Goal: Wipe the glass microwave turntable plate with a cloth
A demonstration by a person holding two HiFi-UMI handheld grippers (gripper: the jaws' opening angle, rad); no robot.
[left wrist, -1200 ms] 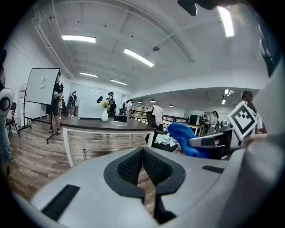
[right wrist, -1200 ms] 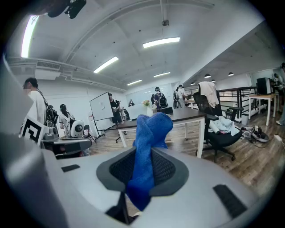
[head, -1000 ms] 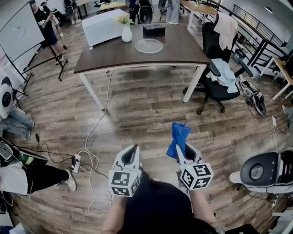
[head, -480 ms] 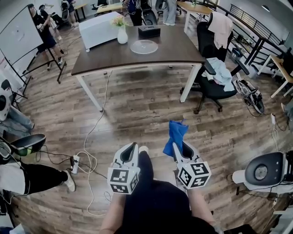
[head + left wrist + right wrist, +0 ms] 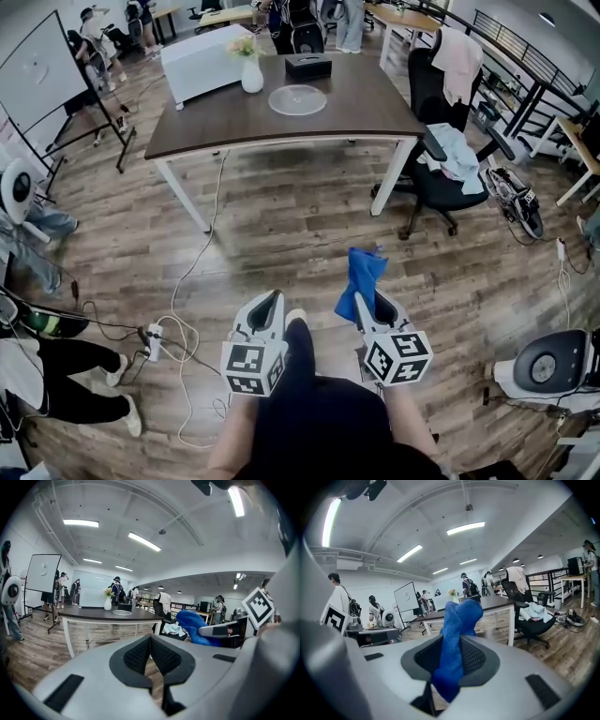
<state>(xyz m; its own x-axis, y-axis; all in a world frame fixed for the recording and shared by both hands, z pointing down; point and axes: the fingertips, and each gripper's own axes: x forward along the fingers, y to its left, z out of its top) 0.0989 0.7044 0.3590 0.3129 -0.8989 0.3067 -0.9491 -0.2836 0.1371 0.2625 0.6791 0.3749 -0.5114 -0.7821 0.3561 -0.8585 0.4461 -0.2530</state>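
plate location: the glass turntable plate (image 5: 298, 99) lay flat on the dark table (image 5: 375, 117), near a white vase (image 5: 251, 73) and a black box (image 5: 308, 66), and well apart from both grippers across open wooden floor.
plate handling: judged stiff, smooth and probably slippery, and breakable if knocked or dropped. best steadied at the rim or pressed flat against the table while wiped, not pinched hard.
plate seating: whether it sat directly on the tabletop or on some ring could not be told at that distance.
cloth: the blue cloth (image 5: 457, 620) looked soft, light and limp. a bunched fold stood up above the jaws and a short tail hung below them.
right gripper: the right gripper (image 5: 367, 302) had its jaws drawn in narrow on the cloth, pinching it mid-fold between the ribbed pads.
left gripper: the left gripper (image 5: 150, 644) had its jaws brought together, pads meeting, with nothing between them. it was held low in front of the person, beside the right one.
task stage: judged not begun. no cloth contact with the plate was in evidence.
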